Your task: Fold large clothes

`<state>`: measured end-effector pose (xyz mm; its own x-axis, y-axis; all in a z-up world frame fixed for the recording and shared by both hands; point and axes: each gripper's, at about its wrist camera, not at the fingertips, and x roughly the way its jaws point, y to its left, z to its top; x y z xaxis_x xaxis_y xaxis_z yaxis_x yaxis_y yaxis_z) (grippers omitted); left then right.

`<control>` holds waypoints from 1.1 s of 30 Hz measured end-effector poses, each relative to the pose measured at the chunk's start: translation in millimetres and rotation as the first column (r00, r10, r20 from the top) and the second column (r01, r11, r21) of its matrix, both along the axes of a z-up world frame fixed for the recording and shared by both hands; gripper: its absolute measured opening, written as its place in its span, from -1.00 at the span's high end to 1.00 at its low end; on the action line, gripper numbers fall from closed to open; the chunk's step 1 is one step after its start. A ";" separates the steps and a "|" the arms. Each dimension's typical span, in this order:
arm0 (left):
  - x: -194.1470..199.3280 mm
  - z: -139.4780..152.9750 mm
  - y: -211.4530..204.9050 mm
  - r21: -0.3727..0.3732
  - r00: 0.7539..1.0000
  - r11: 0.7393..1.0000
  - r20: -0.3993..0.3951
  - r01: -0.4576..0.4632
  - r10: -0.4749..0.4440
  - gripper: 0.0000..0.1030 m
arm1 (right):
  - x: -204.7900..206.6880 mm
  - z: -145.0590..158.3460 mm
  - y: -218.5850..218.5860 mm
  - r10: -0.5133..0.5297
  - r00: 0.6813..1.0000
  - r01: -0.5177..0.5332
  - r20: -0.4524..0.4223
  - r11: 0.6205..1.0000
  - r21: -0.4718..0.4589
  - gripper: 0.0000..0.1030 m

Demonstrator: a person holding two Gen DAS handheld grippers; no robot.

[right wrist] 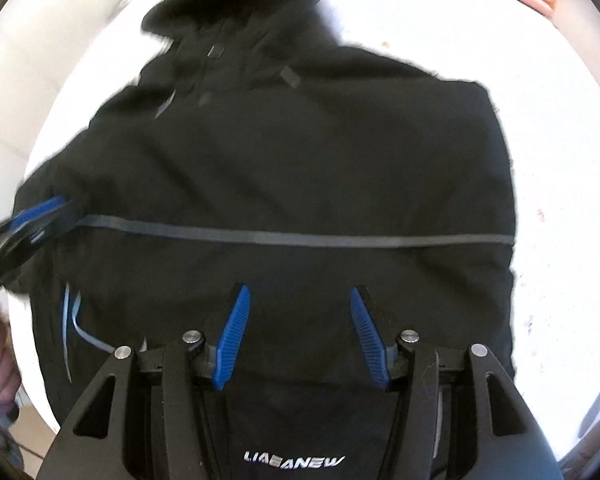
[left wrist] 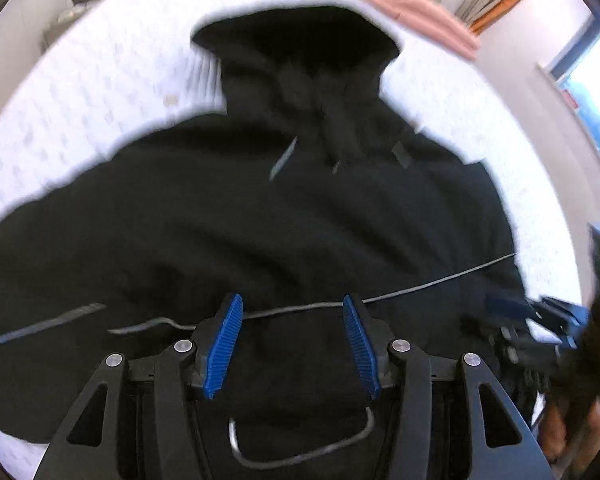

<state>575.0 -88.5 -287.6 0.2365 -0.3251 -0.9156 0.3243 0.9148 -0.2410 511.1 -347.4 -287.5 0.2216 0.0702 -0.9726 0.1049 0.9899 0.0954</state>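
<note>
A black hooded jacket (left wrist: 284, 208) lies spread on a white bed (left wrist: 100, 96), hood toward the top of the frame. The left gripper (left wrist: 293, 306) and the right gripper (right wrist: 299, 296) hang over its lower half, jaws partly open with nothing pinched between them.

Both wrist views — steep, close, sharing black jacket (left wrist: 300, 220).

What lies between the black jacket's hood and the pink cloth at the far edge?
Only bare white mattress separates the jacket's hood from the pink cloth, seen in the left wrist view.
</note>
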 end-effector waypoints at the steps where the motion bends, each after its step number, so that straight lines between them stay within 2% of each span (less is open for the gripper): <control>1: 2.4 -15.5 -2.2 0.028 0.999 1.000 -0.032 -0.002 0.003 -0.04 | 4.1 -7.3 1.6 0.006 1.000 -0.006 -0.020 1.000 -0.010 -0.07; 3: 0.0 -30.8 1.5 0.031 0.998 0.999 -0.056 -0.016 0.018 -0.04 | 1.2 -29.2 7.0 0.010 0.996 -0.013 -0.085 0.999 -0.035 -0.07; 7: -0.6 -24.4 2.7 0.015 0.998 1.000 -0.055 -0.016 0.016 -0.04 | 3.8 -31.8 10.6 0.022 0.997 -0.026 -0.073 0.998 -0.049 -0.10; 12: -10.7 -1.9 27.9 -0.059 0.996 0.996 -0.070 -0.062 0.058 -0.05 | 9.3 -32.0 13.6 0.027 0.996 -0.031 -0.080 0.998 -0.051 -0.10; 15: -31.1 18.2 66.2 -0.089 0.991 0.989 -0.070 -0.120 0.114 -0.05 | 5.5 -30.4 18.1 0.034 0.996 -0.039 -0.078 0.997 -0.064 -0.12; 18: -46.9 23.9 113.7 -0.100 0.970 0.969 -0.116 -0.225 0.213 -0.05 | 3.7 -30.4 26.8 0.036 0.996 -0.043 -0.083 0.996 -0.075 -0.13; 20: -57.6 26.5 163.6 -0.072 0.932 0.935 -0.133 -0.347 0.336 -0.05 | 4.7 -32.3 29.9 0.039 0.996 -0.045 -0.086 0.996 -0.079 -0.13; 22: -71.1 28.6 224.2 -0.048 0.848 0.853 -0.143 -0.520 0.510 -0.17 | 5.4 -31.9 33.8 0.043 0.995 -0.050 -0.090 0.995 -0.083 -0.14; 24: -82.8 23.3 286.9 -0.030 0.733 0.739 -0.168 -0.672 0.660 -0.23 | 4.9 -34.8 36.3 0.047 0.994 -0.056 -0.097 0.995 -0.088 -0.14; 25: -86.6 19.7 315.3 -0.016 0.684 0.692 -0.171 -0.722 0.709 -0.23 | 5.9 -35.5 38.1 0.050 0.994 -0.059 -0.102 0.994 -0.092 -0.14; 27: -91.3 14.5 359.6 0.004 0.604 0.611 -0.146 -0.792 0.784 -0.23 | 9.9 -35.4 41.9 0.051 0.992 -0.063 -0.113 0.993 -0.099 -0.15; 29: -91.7 7.9 392.2 0.007 0.546 0.552 -0.131 -0.834 0.827 -0.23 | 11.6 -39.4 46.3 0.057 0.991 -0.070 -0.122 0.992 -0.109 -0.16; 31: -91.2 -1.8 415.8 -0.032 0.501 0.503 -0.155 -0.864 0.851 -0.23 | 13.3 -40.6 50.2 0.066 0.990 -0.082 -0.128 0.989 -0.122 -0.16; 33: -89.0 -16.7 433.1 -0.036 0.457 0.459 -0.184 -0.888 0.870 -0.23 | 15.9 -40.5 53.6 0.071 0.988 -0.089 -0.133 0.987 -0.132 -0.17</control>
